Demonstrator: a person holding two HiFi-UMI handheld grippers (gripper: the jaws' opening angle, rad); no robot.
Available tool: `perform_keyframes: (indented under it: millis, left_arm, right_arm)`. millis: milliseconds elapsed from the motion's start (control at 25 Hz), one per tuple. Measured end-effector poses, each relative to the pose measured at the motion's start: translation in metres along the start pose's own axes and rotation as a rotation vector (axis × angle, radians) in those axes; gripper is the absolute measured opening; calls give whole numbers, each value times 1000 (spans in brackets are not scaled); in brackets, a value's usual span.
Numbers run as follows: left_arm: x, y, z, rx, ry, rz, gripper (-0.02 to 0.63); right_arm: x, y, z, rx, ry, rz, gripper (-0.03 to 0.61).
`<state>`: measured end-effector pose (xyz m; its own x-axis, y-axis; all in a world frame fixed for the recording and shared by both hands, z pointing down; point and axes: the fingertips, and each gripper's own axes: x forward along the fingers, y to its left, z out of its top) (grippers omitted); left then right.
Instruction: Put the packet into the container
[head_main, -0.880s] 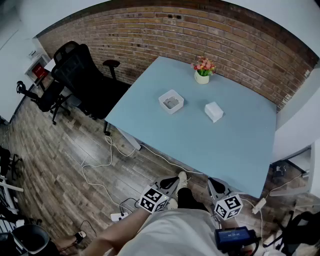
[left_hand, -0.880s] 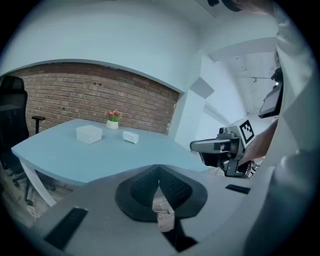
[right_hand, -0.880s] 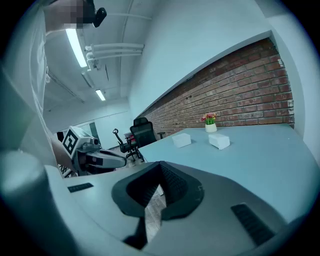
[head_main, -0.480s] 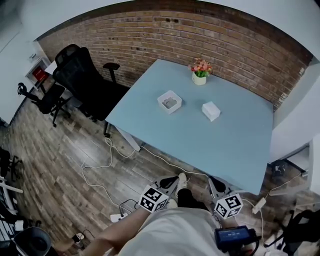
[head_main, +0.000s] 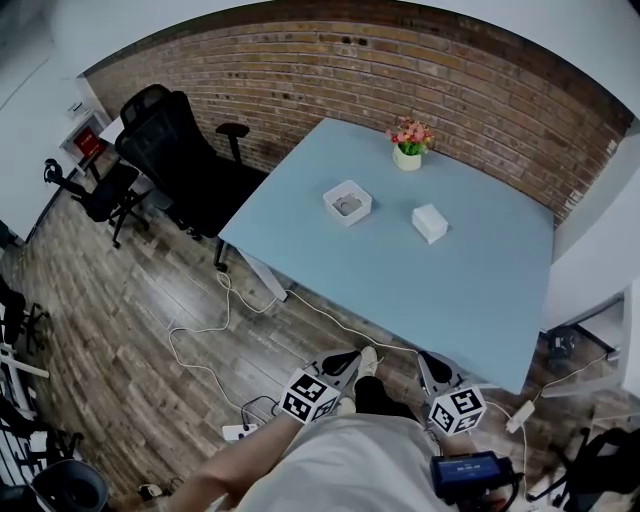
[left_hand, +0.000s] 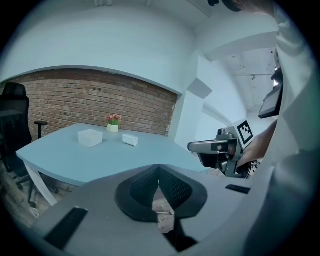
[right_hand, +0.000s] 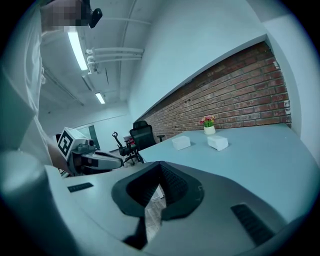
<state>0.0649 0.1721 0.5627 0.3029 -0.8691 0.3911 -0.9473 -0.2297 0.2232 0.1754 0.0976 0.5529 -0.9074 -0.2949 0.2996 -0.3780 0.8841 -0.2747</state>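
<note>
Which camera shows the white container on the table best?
The head view: it looks down into the open container, showing rim and inside. Both gripper views show only its side wall, small and distant.

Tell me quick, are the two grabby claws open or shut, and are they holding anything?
Left black-padded grey gripper: closed, holding nothing.
Right black-padded grey gripper: closed, holding nothing.

Bare near half of table (head_main: 420, 290), container (head_main: 347, 203) and packet (head_main: 429, 222) beyond
</note>
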Motion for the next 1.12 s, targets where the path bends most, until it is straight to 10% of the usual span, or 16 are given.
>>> perform_keyframes:
  millis: [1120]
  left_arm:
    - [36, 76, 33, -3, 36, 52, 11]
  right_arm:
    - [89, -50, 25, 39, 57, 17, 9]
